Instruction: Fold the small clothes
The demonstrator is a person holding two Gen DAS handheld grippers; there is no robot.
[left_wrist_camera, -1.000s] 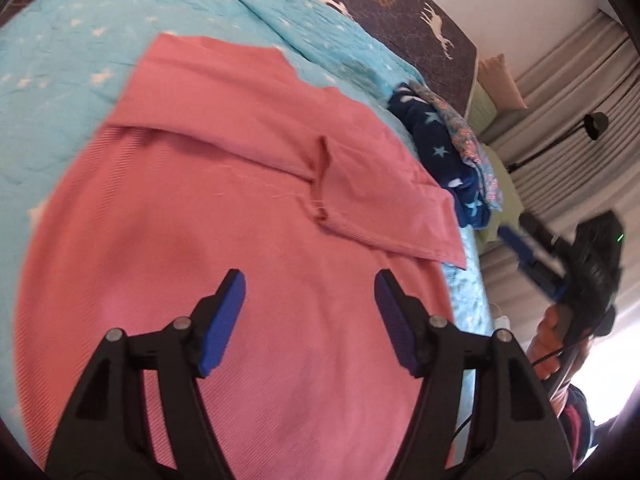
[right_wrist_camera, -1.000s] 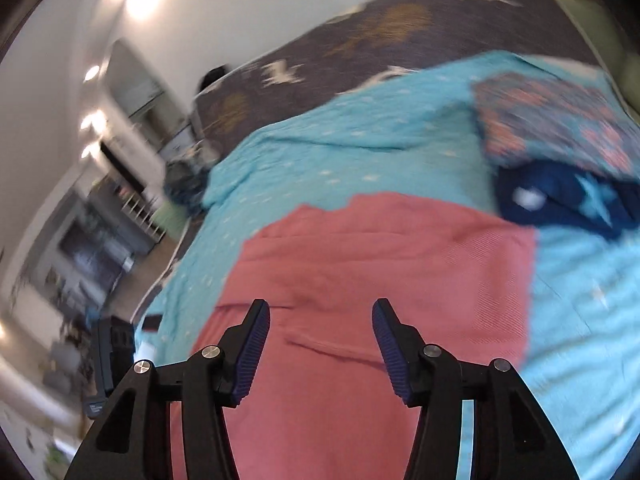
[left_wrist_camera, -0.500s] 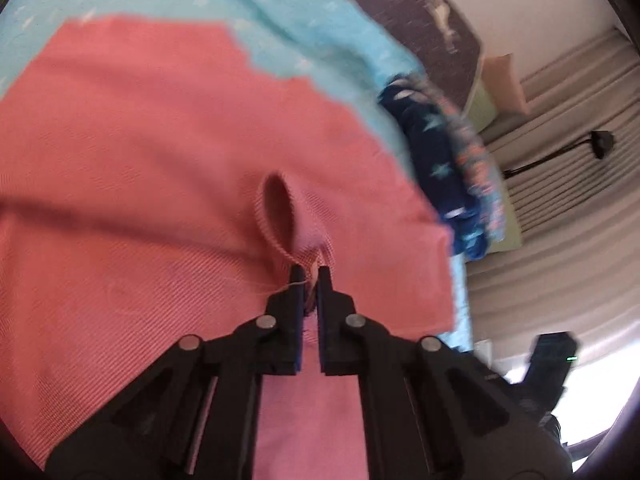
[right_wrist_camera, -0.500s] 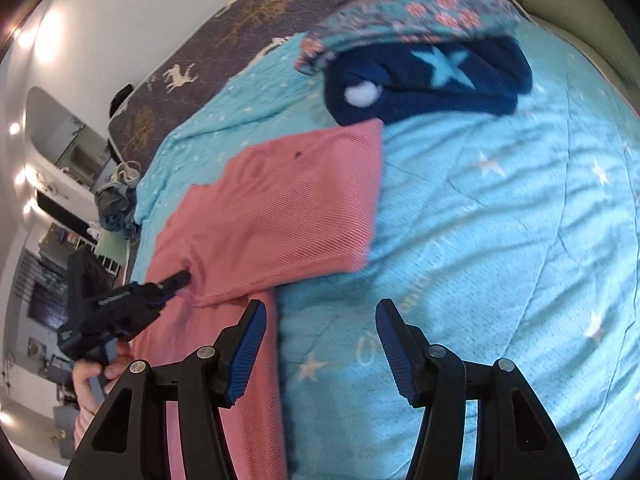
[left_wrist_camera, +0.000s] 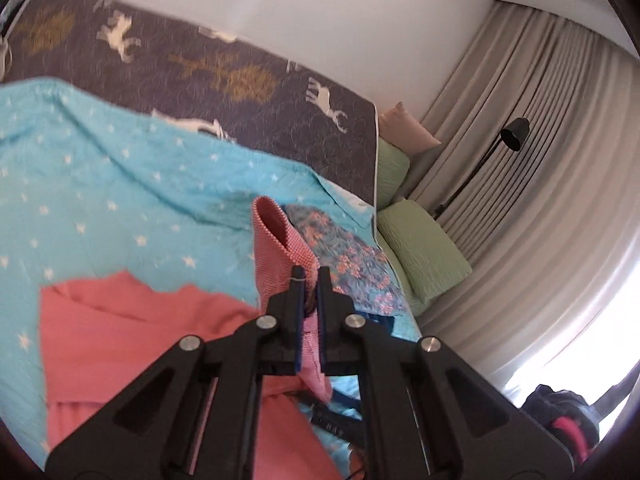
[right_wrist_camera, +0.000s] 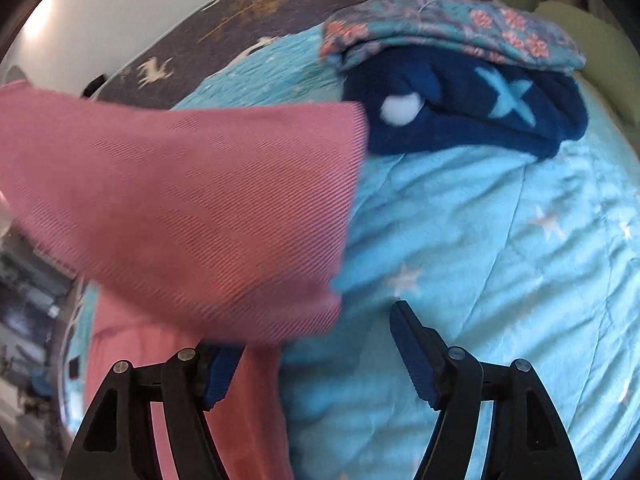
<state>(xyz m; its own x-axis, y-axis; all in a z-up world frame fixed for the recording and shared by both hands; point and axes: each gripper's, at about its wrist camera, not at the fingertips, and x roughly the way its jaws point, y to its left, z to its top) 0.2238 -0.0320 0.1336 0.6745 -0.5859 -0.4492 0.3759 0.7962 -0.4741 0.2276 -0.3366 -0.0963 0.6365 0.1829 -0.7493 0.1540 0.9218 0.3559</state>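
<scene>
Left wrist view: the pink top (left_wrist_camera: pixel 132 344) is pinched between the two pads of the left gripper (left_wrist_camera: pixel 309 280), which is shut tight on a fold of the cloth. A small loop of the pink cloth sticks up just past the tips, and the rest hangs down and back under the gripper onto the blue star blanket (left_wrist_camera: pixel 100 184).

From the right wrist, a wide flap of the same pink top (right_wrist_camera: pixel 180 208) is seen lifted up, ahead and to the left of the right gripper (right_wrist_camera: pixel 316 352). The jaws of this gripper have just been opening, and they stand wide apart. Nothing is pinched by them. The left pad is half hidden by the flap's lower edge, so it is hard to be sure if the cloth is touched there.

The long side of the flap runs across the right gripper's view, and its free corner lies nearest the right gripper. That corner is probably what must be caught next.

Farther ahead, a dark blue star garment (right_wrist_camera: pixel 472 108) and a flowered cloth (right_wrist_camera: pixel 440 24) are piled together.
</scene>
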